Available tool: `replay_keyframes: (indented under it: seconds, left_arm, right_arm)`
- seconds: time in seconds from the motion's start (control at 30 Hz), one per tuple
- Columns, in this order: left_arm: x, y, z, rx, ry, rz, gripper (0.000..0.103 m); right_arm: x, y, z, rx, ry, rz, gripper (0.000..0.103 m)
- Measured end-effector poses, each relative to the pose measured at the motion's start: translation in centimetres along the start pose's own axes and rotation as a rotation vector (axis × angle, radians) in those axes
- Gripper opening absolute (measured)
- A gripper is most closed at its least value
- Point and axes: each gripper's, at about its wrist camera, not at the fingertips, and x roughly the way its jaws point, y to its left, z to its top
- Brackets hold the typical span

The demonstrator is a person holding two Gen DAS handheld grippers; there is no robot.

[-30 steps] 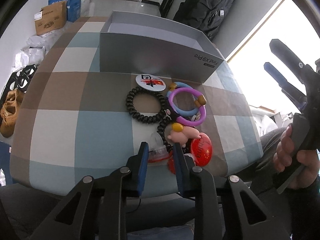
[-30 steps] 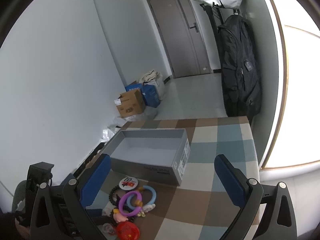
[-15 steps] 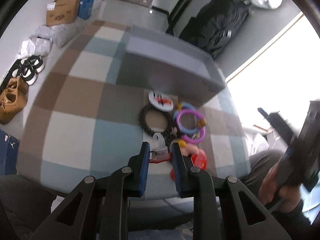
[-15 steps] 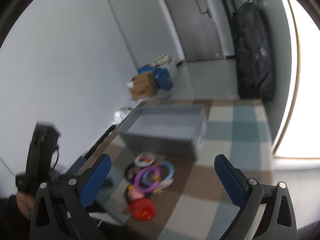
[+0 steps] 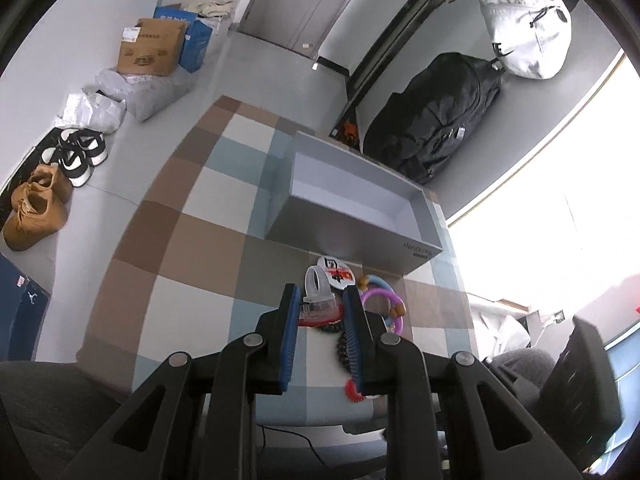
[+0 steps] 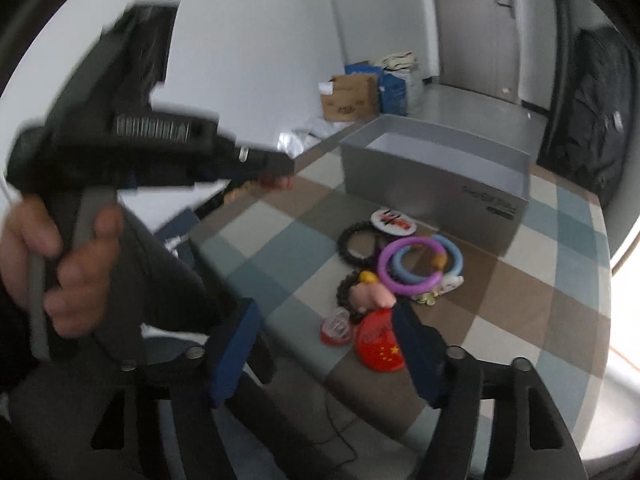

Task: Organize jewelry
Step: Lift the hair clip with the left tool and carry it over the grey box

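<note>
Left wrist view shows the left gripper (image 5: pixel 320 320) with its blue pads close together, pinching a small clear clip with a red base (image 5: pixel 318 300). The clip is lifted up above the checked worktop (image 5: pixel 192 240). Past it lies a round white badge (image 5: pixel 338 270) and a purple ring (image 5: pixel 384 300), close to the front wall of the open grey box (image 5: pixel 352 232). The box has nothing in it that shows. On the floor to the left sit brown shoes (image 5: pixel 34 212) and a cardboard box (image 5: pixel 150 48).

From the right wrist view, the right gripper (image 6: pixel 324 344) is closing, and nothing is between its pads. It hangs over the near edge of the worktop (image 6: pixel 540 308). Just past its tips lie a red round badge (image 6: pixel 378 346) and a small red and clear piece (image 6: pixel 336 328). A little further on are a pink toy pig (image 6: pixel 372 296), a black coil hair tie (image 6: pixel 358 242), the purple ring (image 6: pixel 408 266) lying over a blue ring (image 6: pixel 444 264), and the white badge (image 6: pixel 392 220). They all lie in a small heap in front of the grey box (image 6: pixel 432 176). To the left, blurry, a hand (image 6: pixel 60 256) holds the left gripper (image 6: pixel 276 172) up in the air, well above the worktop.
</note>
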Motion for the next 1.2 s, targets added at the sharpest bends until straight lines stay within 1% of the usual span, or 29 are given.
replay_keyframes:
  seconds: [0.03, 0.13, 0.2, 0.27, 0.33, 0.4, 0.43, 0.63, 0.73, 0.8, 0.97, 1.1, 1.2]
  left_arm:
    - [-0.2, -0.1, 0.1, 0.002, -0.005, 0.000, 0.017]
    - [-0.5, 0.1, 0.2, 0.002, -0.011, -0.008, 0.017]
    - [-0.5, 0.2, 0.3, 0.000, -0.012, -0.013, 0.017]
    - [-0.5, 0.4, 0.3, -0.003, -0.011, -0.016, 0.017]
    - [-0.6, 0.4, 0.2, -0.002, -0.013, -0.017, 0.017]
    - [-0.6, 0.4, 0.2, -0.002, -0.011, -0.015, 0.017]
    - [-0.6, 0.4, 0.2, -0.002, -0.011, -0.014, 0.017]
    - [-0.6, 0.3, 0.2, 0.001, -0.011, -0.011, 0.017]
    - [-0.6, 0.1, 0.3, 0.011, -0.018, -0.007, 0.017]
    - [-0.6, -0.1, 0.4, 0.021, -0.024, -0.014, 0.017]
    - [-0.4, -0.6, 1.1, 0.033, -0.026, 0.006, 0.017]
    - [-0.3, -1.3, 2.3, 0.050, -0.037, 0.024, 0.017]
    - [0.0, -2.4, 3.8, 0.070, -0.046, 0.016, 0.017]
  right_arm:
    - [0.3, 0.3, -0.1, -0.017, 0.008, -0.012, 0.059]
    - [1.5, 0.9, -0.3, -0.057, 0.036, -0.051, 0.048]
    - [2.2, 1.2, -0.3, -0.083, 0.053, -0.077, 0.036]
    - [2.8, 1.4, -0.4, -0.104, 0.069, -0.098, 0.033]
    - [3.2, 1.7, -0.5, -0.123, 0.078, -0.114, 0.027]
    - [3.7, 2.1, -0.7, -0.147, 0.083, -0.141, 0.018]
    - [3.8, 2.2, -0.6, -0.155, 0.080, -0.153, 0.016]
    - [2.9, 1.9, -0.1, -0.123, 0.040, -0.107, 0.015]
    - [2.0, 1.3, 0.5, -0.072, -0.008, -0.070, 0.015]
    - [1.3, 0.6, 0.9, -0.028, -0.038, -0.051, 0.015]
    - [-0.4, -1.9, 2.7, 0.080, -0.107, -0.019, 0.015]
    - [-1.6, -3.8, 4.3, 0.126, -0.150, -0.007, 0.015]
    - [-2.2, -5.7, 5.7, 0.171, -0.179, -0.011, 0.015]
